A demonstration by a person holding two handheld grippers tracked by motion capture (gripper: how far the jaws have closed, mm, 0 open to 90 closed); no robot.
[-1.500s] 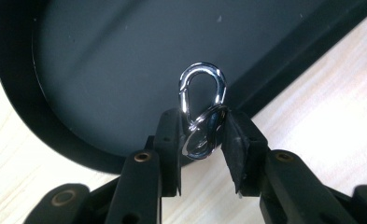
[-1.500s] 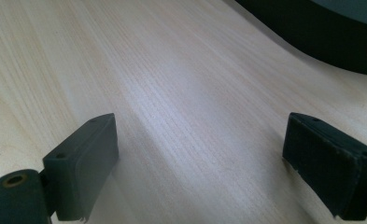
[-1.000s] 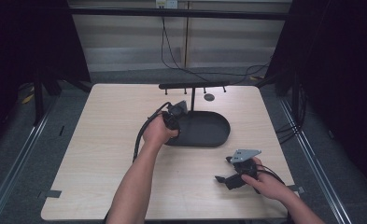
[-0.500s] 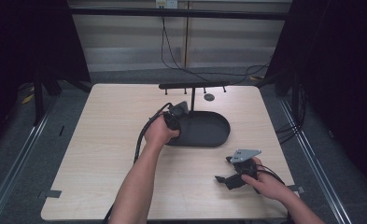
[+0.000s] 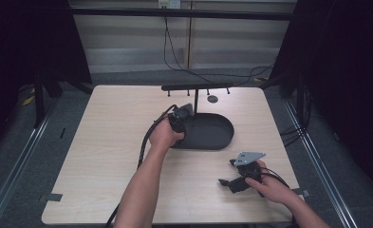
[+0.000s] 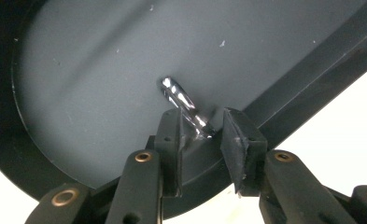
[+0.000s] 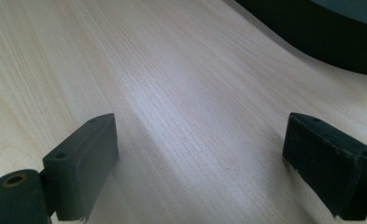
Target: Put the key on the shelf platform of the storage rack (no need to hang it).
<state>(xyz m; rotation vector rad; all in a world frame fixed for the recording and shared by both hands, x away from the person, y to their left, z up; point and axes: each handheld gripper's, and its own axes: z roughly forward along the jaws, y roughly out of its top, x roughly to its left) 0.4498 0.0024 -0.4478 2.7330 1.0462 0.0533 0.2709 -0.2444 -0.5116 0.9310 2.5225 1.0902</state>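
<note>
Left gripper [image 6: 201, 135] pinches a small shiny metal piece [image 6: 185, 103] over the dark oval tray [image 6: 92, 70]; right gripper [image 7: 200, 163] spread, idle on table [image 7: 181, 93]; placement apparently outstanding.

The high view is dim, its surroundings sinking into black, while the wooden table [image 5: 103, 142] catches soft light from above. In the left gripper view a bright glint sits on the small metal pin [image 6: 183, 105], and the table at the corners burns out white. The right gripper view is soft, glare streaking the wood grain.
</note>
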